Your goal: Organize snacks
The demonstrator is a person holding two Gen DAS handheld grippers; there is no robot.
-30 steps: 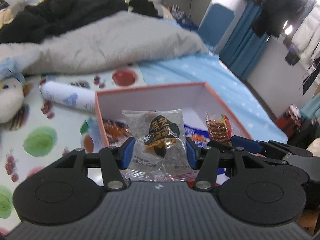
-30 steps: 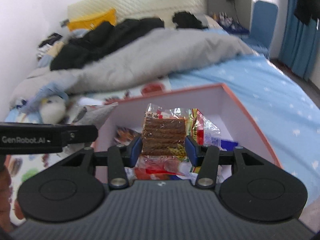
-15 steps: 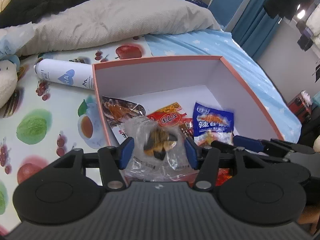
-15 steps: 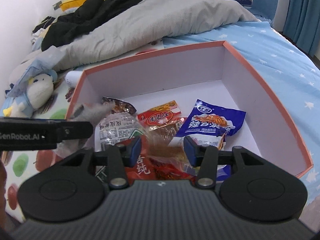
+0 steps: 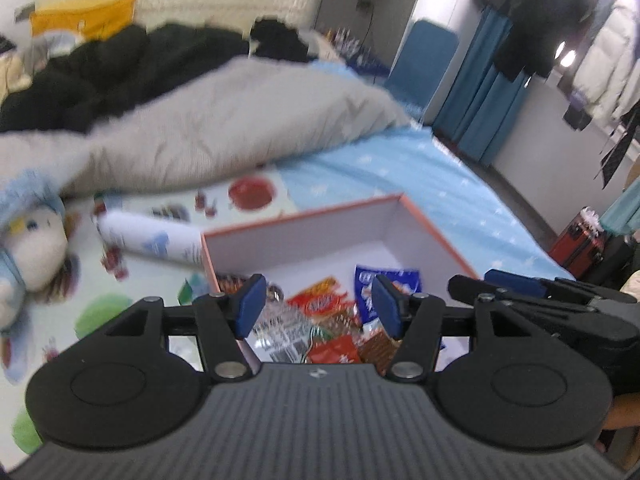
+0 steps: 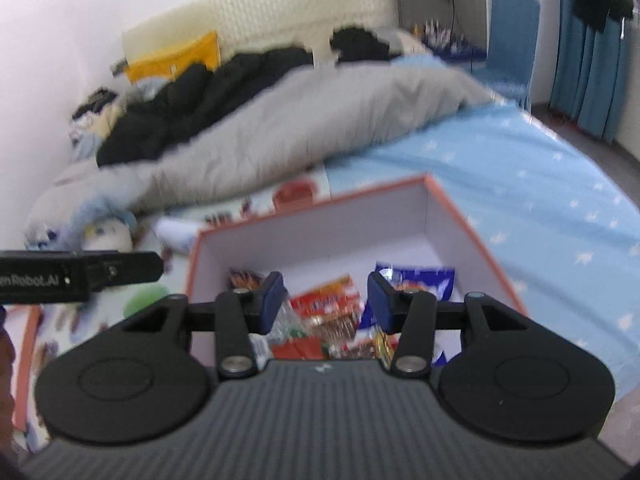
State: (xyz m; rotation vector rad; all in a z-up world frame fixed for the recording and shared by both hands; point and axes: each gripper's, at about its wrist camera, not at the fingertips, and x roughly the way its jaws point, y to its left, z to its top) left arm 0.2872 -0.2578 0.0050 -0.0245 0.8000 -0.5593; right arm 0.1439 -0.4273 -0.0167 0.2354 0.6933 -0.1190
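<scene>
An orange-rimmed box with white walls point(image 5: 304, 236) lies on the bed and holds several snack packets: a blue packet point(image 5: 386, 280), a red-orange packet point(image 5: 320, 300), a clear packet point(image 5: 280, 326) and a brown wafer packet point(image 5: 376, 346). My left gripper point(image 5: 318, 306) is open and empty above the box's near side. My right gripper point(image 6: 325, 302) is open and empty over the same box point(image 6: 320, 224), above the red-orange packet point(image 6: 324, 296) and beside the blue packet point(image 6: 416, 280). The right gripper's body shows at the right of the left wrist view point(image 5: 560, 304).
A white cylinder point(image 5: 152, 240) lies left of the box on a fruit-print sheet. A plush toy point(image 5: 28, 248) sits at far left. A grey blanket point(image 5: 224, 128) and black clothes point(image 5: 120, 68) cover the bed behind. A blue starred sheet point(image 6: 540, 184) lies to the right.
Both grippers let go of their packets, the clear dark-labelled one and the brown wafer one, which now lie in the box. Both views tilted back up and the jaws stand empty.
</scene>
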